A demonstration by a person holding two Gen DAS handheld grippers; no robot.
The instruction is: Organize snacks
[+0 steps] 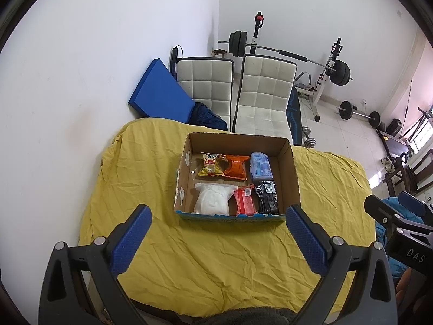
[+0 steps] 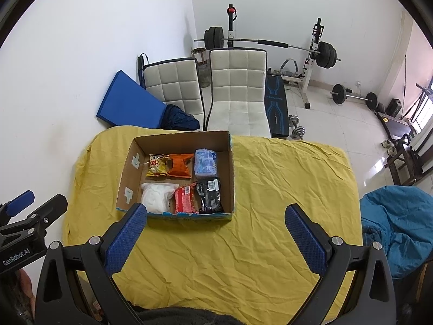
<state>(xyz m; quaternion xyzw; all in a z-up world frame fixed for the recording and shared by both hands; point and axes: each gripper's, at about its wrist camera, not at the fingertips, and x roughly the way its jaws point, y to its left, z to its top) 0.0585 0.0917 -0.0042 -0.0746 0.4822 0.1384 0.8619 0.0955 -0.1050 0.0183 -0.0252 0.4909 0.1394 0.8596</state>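
Snacks sit packed in two rows inside the open cardboard box (image 1: 293, 178), which rests on the yellow-covered worktop (image 1: 216, 257) ahead of both tools. Largest of them is the white soft pack (image 1: 212, 199) in the near row, closest to the left hand-held gripper (image 1: 217, 239); next to it lie the red packet (image 1: 245, 200) and the black packet (image 1: 268, 196). In the far row are the orange pouch (image 1: 235, 166), the pale blue pack (image 1: 260, 166) and the small yellow cartoon bag (image 1: 211, 163).

Both tools hang above the cloth, short of the box and touching nothing. The left one has its blue pads spread wide with nothing between them, and the right hand-held gripper (image 2: 215, 239) is likewise spread and empty, the box ahead and to its left.

No loose snack shows on the cloth, so the sorting looks finished or very nearly so. Any next move would probably be a tidying one: straightening the overlapping yellow and orange packs, which calls for a reach forward over the near wall and a light pinch.
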